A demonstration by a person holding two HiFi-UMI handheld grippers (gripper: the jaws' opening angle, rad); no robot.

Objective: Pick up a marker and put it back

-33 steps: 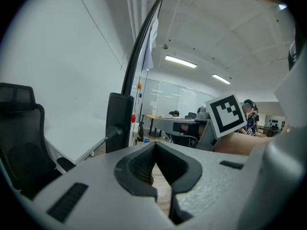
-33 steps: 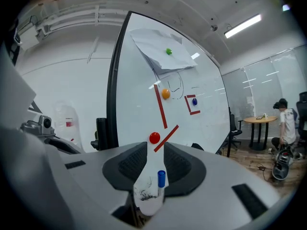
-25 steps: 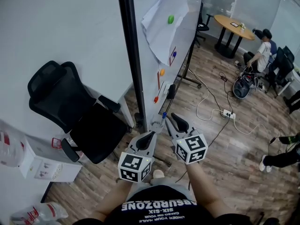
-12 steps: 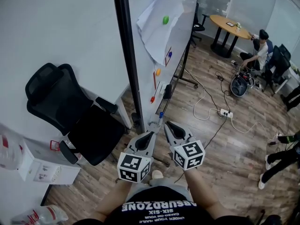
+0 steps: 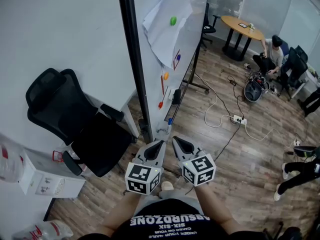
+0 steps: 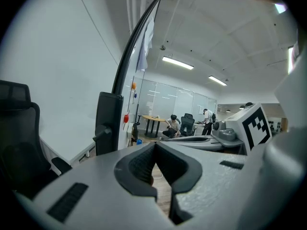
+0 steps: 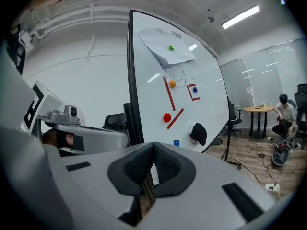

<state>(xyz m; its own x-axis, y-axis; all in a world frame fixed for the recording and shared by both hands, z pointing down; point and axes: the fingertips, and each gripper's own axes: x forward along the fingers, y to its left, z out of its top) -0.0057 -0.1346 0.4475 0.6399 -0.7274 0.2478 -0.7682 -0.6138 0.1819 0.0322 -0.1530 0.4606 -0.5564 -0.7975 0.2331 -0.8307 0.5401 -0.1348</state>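
Shifted since the earlier frame: right gripper point(image 5: 175, 139) now lower and further left in the head view, just beside the left gripper point(image 5: 161, 143). Its jaws have just been closing and now meet pad to pad with nothing between them.

- Whiteboard point(image 5: 152, 79): upper centre, on a black stand. It carries a loose paper sheet point(image 5: 167, 21), red lines, a black eraser point(image 5: 176, 96) and magnets, including a green magnet point(image 5: 173, 20).
- Office chair point(image 5: 70, 114): black mesh, left of frame.
- Shirt point(image 5: 162, 224): black, bottom centre. White print, upside down in the head view, reads "ABSURDZONE" and "SIX-SIX"; smaller lines are illegible.
- Left gripper: jaws clenched together, empty.
- Marker point(image 5: 170, 121): only its blue cap is clear. It is at the whiteboard's lower edge, just above both gripper tips and touching neither. In the right gripper view it sits right of centre, beside the eraser.
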